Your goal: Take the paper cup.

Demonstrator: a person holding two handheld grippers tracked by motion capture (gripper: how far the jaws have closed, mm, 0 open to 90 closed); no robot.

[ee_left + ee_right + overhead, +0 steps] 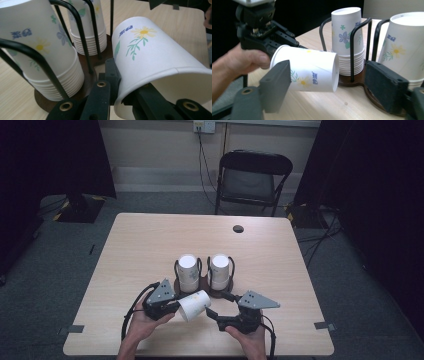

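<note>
A white paper cup (194, 305) with a flower print lies on its side in the air, low over the table's near part. My left gripper (175, 306) is shut on its rim (150, 80), one jaw inside the cup and one outside. My right gripper (220, 304) faces the cup's closed end and stands open; in the right gripper view the cup (312, 70) hangs just beyond its fingers (275, 85), untouched. Behind stand two upside-down cup stacks (188, 270) (220, 269) inside black wire loops on a brown holder base (205, 284).
The holder sits mid-table, close behind both grippers. A small dark round hole (238, 228) marks the table's far right part. A black folding chair (252, 180) stands beyond the far edge. Bare wood (140, 245) stretches left of and behind the holder.
</note>
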